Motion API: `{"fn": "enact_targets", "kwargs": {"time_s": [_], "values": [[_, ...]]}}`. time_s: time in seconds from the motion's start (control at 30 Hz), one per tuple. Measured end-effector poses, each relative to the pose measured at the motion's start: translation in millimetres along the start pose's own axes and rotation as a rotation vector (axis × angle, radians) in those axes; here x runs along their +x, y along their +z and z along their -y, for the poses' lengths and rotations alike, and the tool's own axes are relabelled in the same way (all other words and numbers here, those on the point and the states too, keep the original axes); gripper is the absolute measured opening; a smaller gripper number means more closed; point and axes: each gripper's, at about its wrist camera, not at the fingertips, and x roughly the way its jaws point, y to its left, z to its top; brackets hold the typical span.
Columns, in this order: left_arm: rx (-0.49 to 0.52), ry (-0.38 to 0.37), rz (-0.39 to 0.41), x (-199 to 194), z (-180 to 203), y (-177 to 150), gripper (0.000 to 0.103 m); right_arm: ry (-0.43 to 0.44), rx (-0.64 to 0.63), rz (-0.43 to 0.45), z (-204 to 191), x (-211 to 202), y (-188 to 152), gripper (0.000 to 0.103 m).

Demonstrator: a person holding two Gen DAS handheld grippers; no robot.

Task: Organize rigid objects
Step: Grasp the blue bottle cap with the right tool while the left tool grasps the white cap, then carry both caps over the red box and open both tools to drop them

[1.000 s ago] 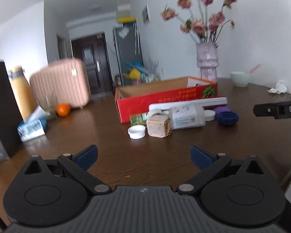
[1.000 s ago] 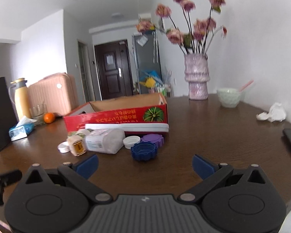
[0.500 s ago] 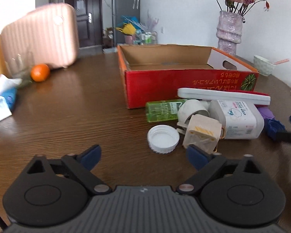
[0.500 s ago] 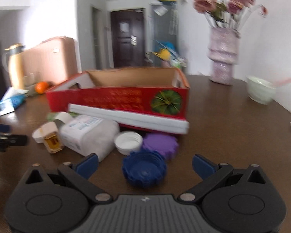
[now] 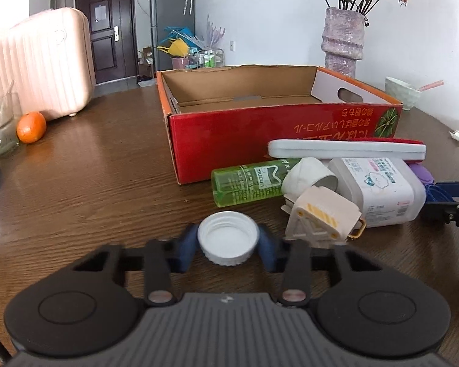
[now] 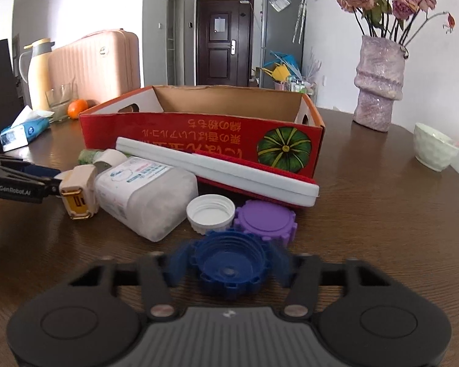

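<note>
Both your grippers have come in from spread jaws: left gripper [image 5: 228, 241] closing around the white cap [image 5: 228, 237], right gripper [image 6: 229, 261] around the blue cap [image 6: 229, 267], seemingly touching; box [image 5: 260, 140] next.

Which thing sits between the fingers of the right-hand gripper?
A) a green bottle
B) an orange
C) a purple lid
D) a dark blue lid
D: in the right wrist view the dark blue lid lies on the table between the closing jaws of the right gripper, with the purple lid just beyond it.
</note>
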Motion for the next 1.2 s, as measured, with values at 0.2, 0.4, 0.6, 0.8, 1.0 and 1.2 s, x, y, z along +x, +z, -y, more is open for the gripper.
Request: {"fn": "enact_targets", "kwargs": {"time_s": [0.2,0.4,0.6,0.8,1.0,1.2], "values": [[0.002,0.034,0.042,-18.4,1.9,-6.0,0.041,0.000,-0.011,0.027,-2.1,-5.4,-1.6,0.052],[-0.021,0.127,0.151,-79.1,19.6,-32.6,0.041,-0.031,-0.054,0.140,-15.9,-44.1,-9.4,0.052],[-0.041,0.212,0.301,-158.6,47.7,-69.2,0.041,-0.068,-0.083,0.249,-35.5,-99.5,-25.2,0.052],[-0.088,0.307,0.397,-217.1,64.6,-104.7,0.041,-0.062,-0.141,0.359,-61.2,-156.7,-47.8,0.052],[-0.116,0.338,0.425,-253.8,70.8,-133.6,0.041,-0.070,-0.160,0.486,-84.5,-206.1,-79.0,0.052],[-0.094,0.336,0.461,-279.8,80.2,-150.5,0.041,-0.066,-0.181,0.543,-99.6,-228.1,-102.1,0.052]]}}
